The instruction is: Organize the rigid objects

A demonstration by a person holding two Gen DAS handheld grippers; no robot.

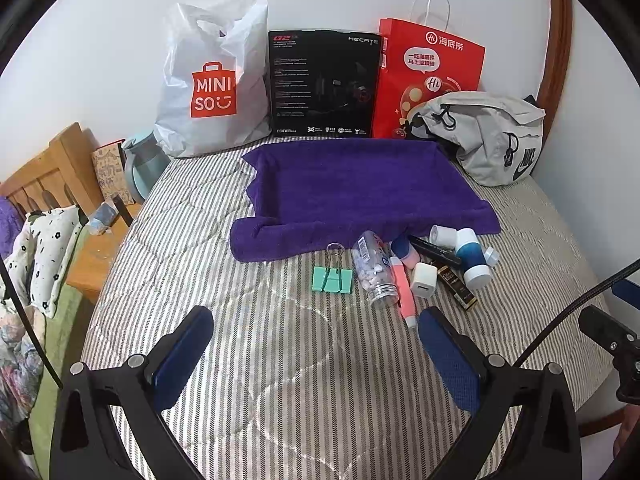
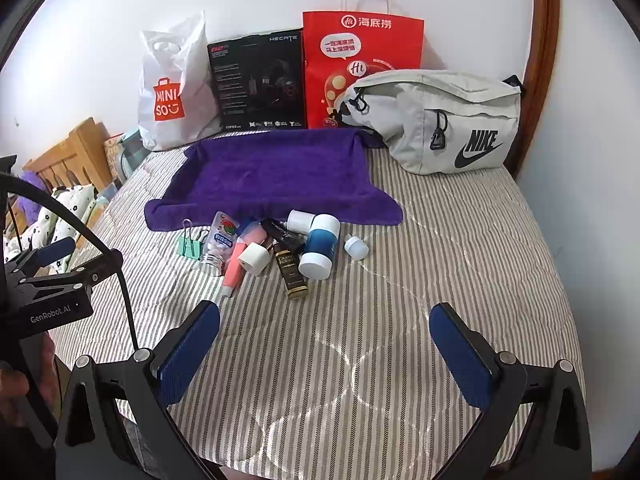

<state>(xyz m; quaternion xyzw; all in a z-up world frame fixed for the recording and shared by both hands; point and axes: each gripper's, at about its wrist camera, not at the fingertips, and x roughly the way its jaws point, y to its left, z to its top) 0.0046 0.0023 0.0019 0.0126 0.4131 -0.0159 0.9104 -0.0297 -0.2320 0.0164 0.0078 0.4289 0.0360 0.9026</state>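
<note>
The left gripper (image 1: 316, 344) and right gripper (image 2: 324, 344) are both hovering spread wide and empty over the striped bedcover (image 2: 460, 240), facing a small heap lying just in front of the purple towel (image 1: 352, 184). Going left to right: the green binder clip (image 1: 332, 279) is lying apart, light and stiff, best pinched across its body; the clear pill bottle (image 1: 374, 268) and pink tube (image 1: 404, 294) are looking slick and liable to roll; the white charger cube (image 1: 425, 285) is offering flat faces; the blue-and-white bottle (image 1: 472, 258) is crowding its neighbours. Open bedcover is lying to the right.
</note>
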